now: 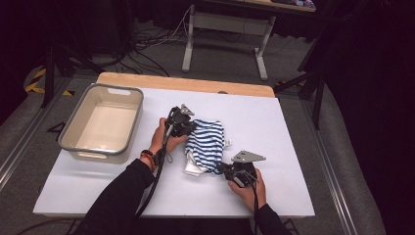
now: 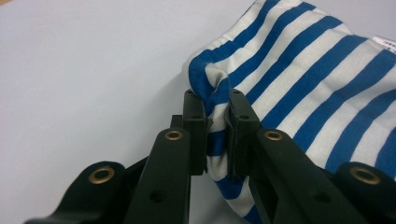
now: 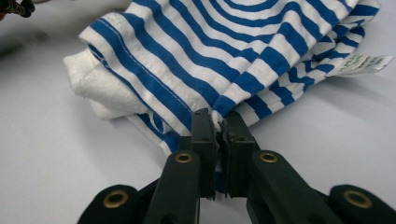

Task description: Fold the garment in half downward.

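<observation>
While both hands are working at the near side of the white table (image 1: 293, 127), the right gripper (image 1: 226, 169) is lying closest to the person, its jaws pressed together on a pinch of the striped garment (image 1: 205, 142) at the garment's near right corner. Seen along that gripper's jaws, the blue-and-white cloth (image 3: 224, 51) is bunching between the pads and spreading away ahead of them, a white inner fold (image 3: 93, 88) is showing to the left of the jaws, and a small label (image 3: 366, 63) is sticking out at the far right. Farther from the person, the left gripper (image 1: 193, 126) is clamping the garment's far left edge; along its own jaws, a fold of striped cloth (image 2: 303, 79) is sitting squeezed between the pads and running off to the right of them. Between the two grippers the garment is lying crumpled on the table, partly folded. To the left of the left gripper, well apart from it, a grey-rimmed tub (image 1: 73, 127) is standing on the table. Beyond the table's wooden far edge (image 1: 186, 83), a desk frame (image 1: 225, 44) is standing on the floor.
</observation>
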`<state>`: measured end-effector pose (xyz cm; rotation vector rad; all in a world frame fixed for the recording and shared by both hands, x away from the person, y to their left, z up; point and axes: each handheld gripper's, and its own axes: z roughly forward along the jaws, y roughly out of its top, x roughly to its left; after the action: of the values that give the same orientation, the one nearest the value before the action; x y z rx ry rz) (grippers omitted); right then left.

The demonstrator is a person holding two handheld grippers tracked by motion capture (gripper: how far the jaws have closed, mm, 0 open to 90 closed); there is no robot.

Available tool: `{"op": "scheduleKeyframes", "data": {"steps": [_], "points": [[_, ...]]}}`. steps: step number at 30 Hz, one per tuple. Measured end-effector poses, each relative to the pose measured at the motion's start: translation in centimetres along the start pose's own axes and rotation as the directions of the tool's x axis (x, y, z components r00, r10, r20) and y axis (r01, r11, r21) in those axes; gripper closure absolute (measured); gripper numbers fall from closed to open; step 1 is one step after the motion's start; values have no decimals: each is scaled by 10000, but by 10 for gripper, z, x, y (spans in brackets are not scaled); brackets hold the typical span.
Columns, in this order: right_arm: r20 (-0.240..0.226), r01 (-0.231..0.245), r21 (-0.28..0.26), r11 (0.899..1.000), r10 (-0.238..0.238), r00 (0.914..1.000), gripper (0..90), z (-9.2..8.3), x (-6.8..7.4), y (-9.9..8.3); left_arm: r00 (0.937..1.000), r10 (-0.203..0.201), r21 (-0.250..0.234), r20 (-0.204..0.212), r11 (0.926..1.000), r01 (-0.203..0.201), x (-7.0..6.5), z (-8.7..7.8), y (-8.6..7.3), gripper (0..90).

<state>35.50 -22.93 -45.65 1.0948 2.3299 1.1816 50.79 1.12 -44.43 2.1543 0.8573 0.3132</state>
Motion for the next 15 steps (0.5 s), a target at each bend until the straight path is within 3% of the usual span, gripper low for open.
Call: {"op": "scheduleKeyframes", "data": {"steps": [5,6,9,12,15], "points": [[-82,57,-60,10000,-58,9999,800,3,2,0,9997,-165,-300,-194,9994,159,0,-1,-3,753],[-74,-11,-94,10000,11,10000,772,1,1,-1,9986,-303,-424,-438,9987,284,0,-4,-4,708],[-76,-134,-122,9998,133,9999,655,-6,-2,-3,9984,-346,-632,-453,9975,317,1,-11,-4,599],[33,95,-24,10000,-95,9999,592,-13,-2,-7,9980,-225,-928,-588,9955,169,-1,-24,-5,532],[113,588,-309,9978,-584,9982,600,-21,-3,-7,9986,6,-1211,-527,9926,-70,-4,-36,-8,503]]}}
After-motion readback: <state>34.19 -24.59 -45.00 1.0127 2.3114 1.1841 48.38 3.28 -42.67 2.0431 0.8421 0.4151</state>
